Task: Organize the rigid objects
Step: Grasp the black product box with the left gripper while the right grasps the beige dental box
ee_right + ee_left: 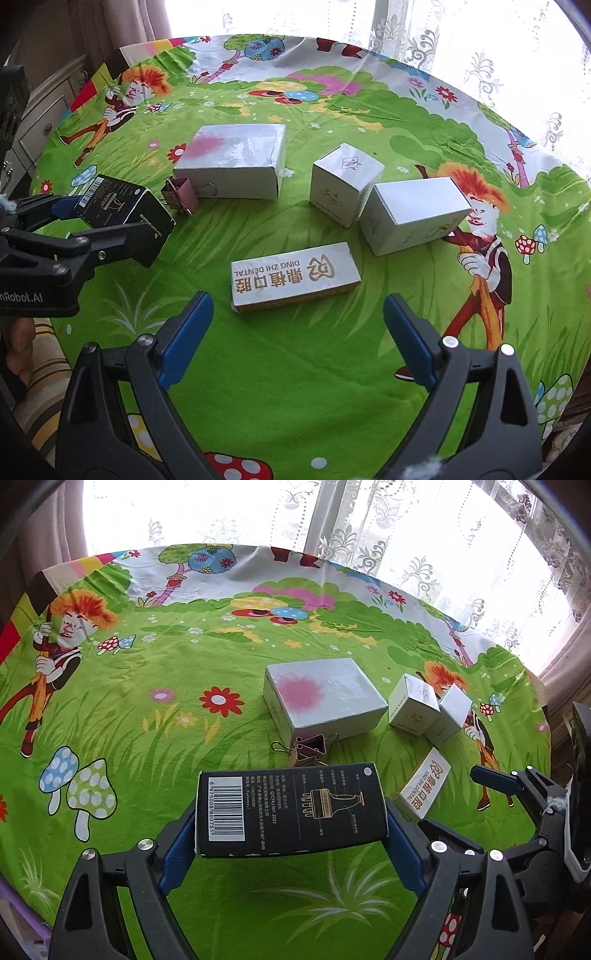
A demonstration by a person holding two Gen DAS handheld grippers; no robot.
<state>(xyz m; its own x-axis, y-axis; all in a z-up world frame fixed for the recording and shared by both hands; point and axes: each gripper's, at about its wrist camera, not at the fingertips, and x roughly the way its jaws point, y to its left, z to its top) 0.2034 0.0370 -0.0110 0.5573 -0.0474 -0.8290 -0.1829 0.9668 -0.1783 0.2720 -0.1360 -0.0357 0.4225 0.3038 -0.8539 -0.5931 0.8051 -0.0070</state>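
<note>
White boxes [236,162] x4, black box [291,808] x1

The left gripper [291,823] clamps a black box [291,808]; the right gripper [295,325], at its 3 o'clock, gapes empty, angled downward.

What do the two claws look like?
Both are made of black plastic bars joined with shiny silver bolts. The left claw and the right claw each end in two blue fingers with ribbed pads. White letters are printed on the left claw's black body, and bits of white fluff cling near it.
</note>
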